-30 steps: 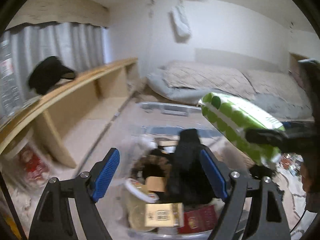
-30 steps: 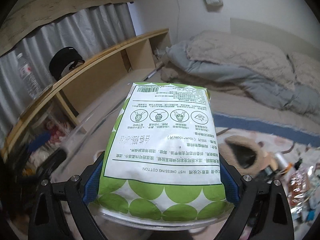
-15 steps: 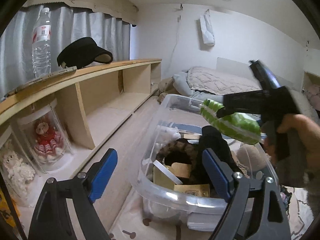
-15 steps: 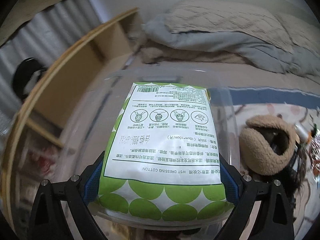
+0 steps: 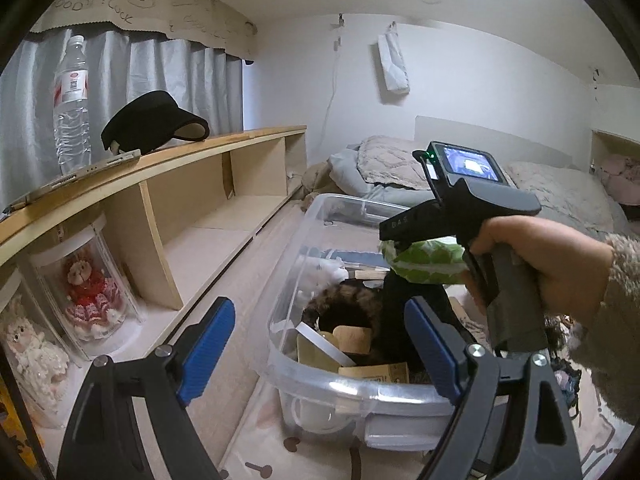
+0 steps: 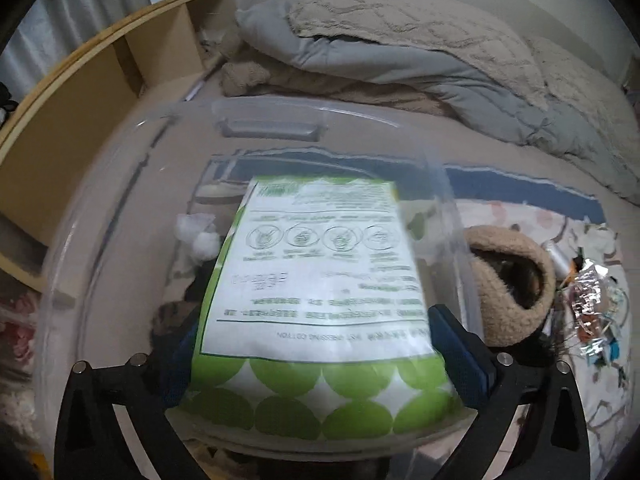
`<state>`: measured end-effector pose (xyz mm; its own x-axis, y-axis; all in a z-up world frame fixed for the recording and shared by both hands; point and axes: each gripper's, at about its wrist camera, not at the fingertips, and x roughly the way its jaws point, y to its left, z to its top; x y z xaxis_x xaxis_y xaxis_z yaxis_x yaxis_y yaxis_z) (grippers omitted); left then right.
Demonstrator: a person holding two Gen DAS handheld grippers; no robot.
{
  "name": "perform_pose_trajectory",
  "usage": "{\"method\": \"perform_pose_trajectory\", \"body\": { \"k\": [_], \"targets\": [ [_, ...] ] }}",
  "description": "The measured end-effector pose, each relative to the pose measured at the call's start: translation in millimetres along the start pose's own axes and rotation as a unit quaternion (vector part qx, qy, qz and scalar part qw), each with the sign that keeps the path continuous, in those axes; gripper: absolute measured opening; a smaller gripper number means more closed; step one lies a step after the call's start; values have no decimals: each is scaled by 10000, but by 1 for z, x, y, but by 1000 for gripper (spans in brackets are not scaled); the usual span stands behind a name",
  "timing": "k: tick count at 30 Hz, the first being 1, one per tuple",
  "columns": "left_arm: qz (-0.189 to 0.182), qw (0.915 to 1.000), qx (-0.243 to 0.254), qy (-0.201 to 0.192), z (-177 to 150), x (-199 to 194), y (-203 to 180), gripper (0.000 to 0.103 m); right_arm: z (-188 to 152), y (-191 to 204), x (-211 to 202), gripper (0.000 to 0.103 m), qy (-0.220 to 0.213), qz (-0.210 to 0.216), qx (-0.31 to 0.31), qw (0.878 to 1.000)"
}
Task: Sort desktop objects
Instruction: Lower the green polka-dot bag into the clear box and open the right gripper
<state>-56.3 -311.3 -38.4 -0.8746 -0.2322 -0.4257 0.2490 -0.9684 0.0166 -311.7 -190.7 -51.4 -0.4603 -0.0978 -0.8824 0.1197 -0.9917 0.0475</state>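
The right gripper (image 6: 316,356) hangs over the clear plastic storage bin (image 5: 332,394), its jaws seemingly loosened around a green-dotted cotton pad packet (image 6: 320,288), though blur obscures contact. The left gripper (image 5: 320,348) waits wide open, empty. Release only once the packet sits above the bin's contents.

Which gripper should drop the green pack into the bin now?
Right. The right gripper already grips the green pack above the bin; the left gripper is open and empty.
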Motion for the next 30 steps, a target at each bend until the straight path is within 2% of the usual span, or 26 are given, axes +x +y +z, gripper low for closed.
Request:
{"method": "perform_pose_trajectory", "body": {
  "k": [10,17,19,21,22,23,24,30],
  "targets": [
    [-16,10000,-42,6,0,-2,4,87,0,-7,-33,103,-400,314,-168,9986],
    [-20,10000,36,-4,-1,-5,1,87,-10,-23,-55,103,-584,1117,-282,9916],
    [-14,10000,49,3,-2,-6,0,87,-17,-24,-61,94,-669,1310,-508,9878],
    [-9,10000,49,4,-2,-6,0,87,-26,-25,-64,57,-657,1281,-725,9869],
    [-6,10000,49,2,-2,-6,0,87,-31,-26,-63,49,-543,1345,-740,9866],
    [-3,10000,48,-9,-2,-7,0,87,-33,-26,-61,36,-440,1486,-755,9850],
    [-2,10000,48,-16,-1,-7,0,87,-36,-26,-59,29,-316,1631,-785,9830],
    [20,10000,81,-51,1,-10,-2,87,-55,-4,-48,25,-15,1663,-1407,9760]
  ]
}}
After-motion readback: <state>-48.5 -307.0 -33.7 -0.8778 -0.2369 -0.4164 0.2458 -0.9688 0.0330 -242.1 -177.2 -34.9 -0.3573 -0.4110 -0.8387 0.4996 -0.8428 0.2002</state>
